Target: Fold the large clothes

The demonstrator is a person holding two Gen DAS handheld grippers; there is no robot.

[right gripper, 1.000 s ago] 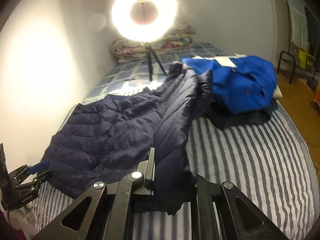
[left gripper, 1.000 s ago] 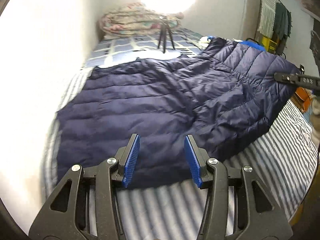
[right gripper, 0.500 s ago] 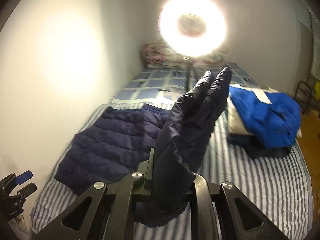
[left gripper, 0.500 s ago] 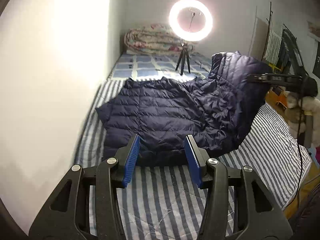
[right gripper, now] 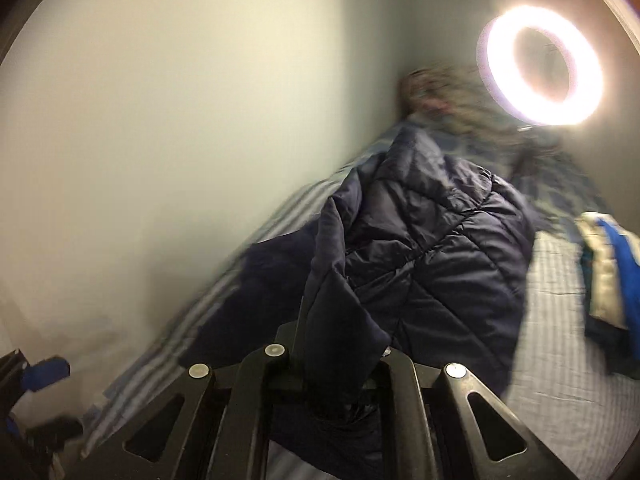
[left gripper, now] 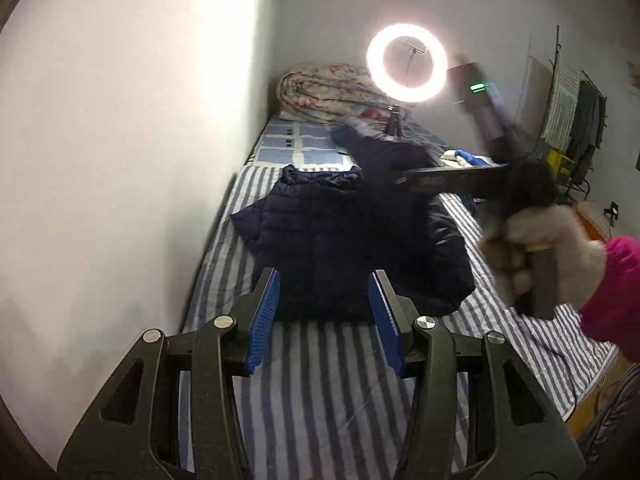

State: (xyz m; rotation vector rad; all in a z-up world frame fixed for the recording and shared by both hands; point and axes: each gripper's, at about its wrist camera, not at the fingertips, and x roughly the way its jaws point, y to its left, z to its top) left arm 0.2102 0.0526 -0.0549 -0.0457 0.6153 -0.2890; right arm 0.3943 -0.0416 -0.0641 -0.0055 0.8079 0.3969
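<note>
Jacket (left gripper: 352, 240), the dark navy puffer, lies on my striped bed (left gripper: 320, 392) against the white wall (left gripper: 120, 160) in the left wrist view. My left gripper (left gripper: 324, 312) hangs over the stripes with its blue pads spread and nothing between them. A ring light (left gripper: 406, 62) on a small tripod stands behind the jacket, in front of a rolled quilt (left gripper: 320, 92). The right gripper (left gripper: 404, 179) cuts across the jacket's far side, with the hand (left gripper: 536, 248) on its handle.

Right wrist view is blurry. My right gripper (right gripper: 340, 344) is pinching a fold of the jacket (right gripper: 420, 240), which drapes up and hides the pads. A blue garment pile (right gripper: 616, 272) sits well off to the right.
</note>
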